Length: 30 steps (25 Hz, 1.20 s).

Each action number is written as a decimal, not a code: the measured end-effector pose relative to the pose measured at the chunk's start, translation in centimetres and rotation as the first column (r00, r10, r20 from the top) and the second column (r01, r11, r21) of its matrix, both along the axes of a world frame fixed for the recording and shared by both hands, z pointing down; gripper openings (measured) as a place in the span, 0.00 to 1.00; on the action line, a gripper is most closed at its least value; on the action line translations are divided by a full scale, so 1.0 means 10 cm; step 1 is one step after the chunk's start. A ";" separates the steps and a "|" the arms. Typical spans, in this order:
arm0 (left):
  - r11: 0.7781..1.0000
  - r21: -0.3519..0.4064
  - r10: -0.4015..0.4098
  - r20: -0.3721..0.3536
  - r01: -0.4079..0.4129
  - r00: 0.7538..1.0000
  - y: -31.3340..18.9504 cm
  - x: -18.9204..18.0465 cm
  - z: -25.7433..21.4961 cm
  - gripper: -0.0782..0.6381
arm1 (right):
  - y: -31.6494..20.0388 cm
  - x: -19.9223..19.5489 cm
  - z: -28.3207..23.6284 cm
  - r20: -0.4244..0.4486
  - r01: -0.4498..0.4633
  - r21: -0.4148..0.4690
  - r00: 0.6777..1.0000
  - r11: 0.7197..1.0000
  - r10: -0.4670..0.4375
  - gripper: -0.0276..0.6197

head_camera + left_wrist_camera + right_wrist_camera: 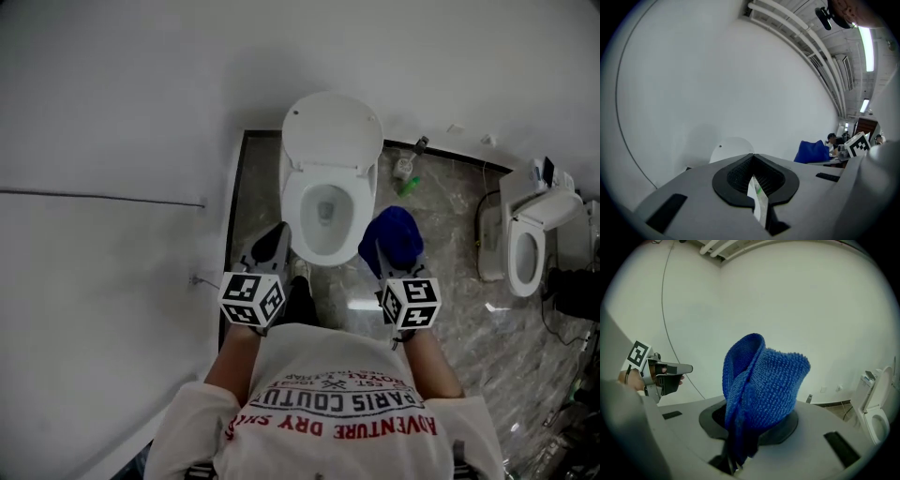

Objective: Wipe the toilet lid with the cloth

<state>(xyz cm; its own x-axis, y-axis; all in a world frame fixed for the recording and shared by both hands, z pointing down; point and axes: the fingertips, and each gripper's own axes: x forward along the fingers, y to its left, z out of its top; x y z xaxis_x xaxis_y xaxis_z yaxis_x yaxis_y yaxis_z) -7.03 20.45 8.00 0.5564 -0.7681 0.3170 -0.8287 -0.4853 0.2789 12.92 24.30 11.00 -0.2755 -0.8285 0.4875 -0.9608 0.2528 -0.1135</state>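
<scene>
While the right hand-held gripper (382, 251) clamps the cloth (392, 234) for wiping, the left hand-held gripper (752, 157) hovers closed, empty, below the toilet lid (333, 129).

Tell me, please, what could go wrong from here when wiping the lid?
1. The blue cloth is pinched in the right hand-held gripper at one bunched end; its loose bulk might slip out under pressure.
2. The toilet lid stands raised behind the open bowl, so reaching over could dip the cloth inside.
</scene>
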 end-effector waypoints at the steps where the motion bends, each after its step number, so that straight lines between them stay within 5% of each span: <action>1: 1.000 -0.002 0.011 0.003 -0.011 1.000 -0.20 -0.02 0.03 0.12 | -0.16 -0.03 0.01 -0.001 -0.010 -0.005 1.000 1.000 0.010 0.19; 13: 0.974 0.010 0.228 -0.001 -0.228 0.974 -1.94 -0.14 0.29 0.12 | -1.93 -0.65 0.24 -0.013 -0.068 -0.038 0.998 0.997 0.067 0.19; 18: 0.984 -0.025 0.175 -0.055 -0.177 0.983 -2.30 -0.26 0.54 0.12 | -2.46 -0.91 0.47 -0.062 0.012 -0.015 0.998 1.000 -0.013 0.19; 30: 0.998 -0.055 -0.015 0.045 0.018 0.999 -3.11 -0.60 1.15 0.12 | -3.67 -1.25 1.25 -0.013 0.132 -0.043 0.991 0.990 -0.132 0.19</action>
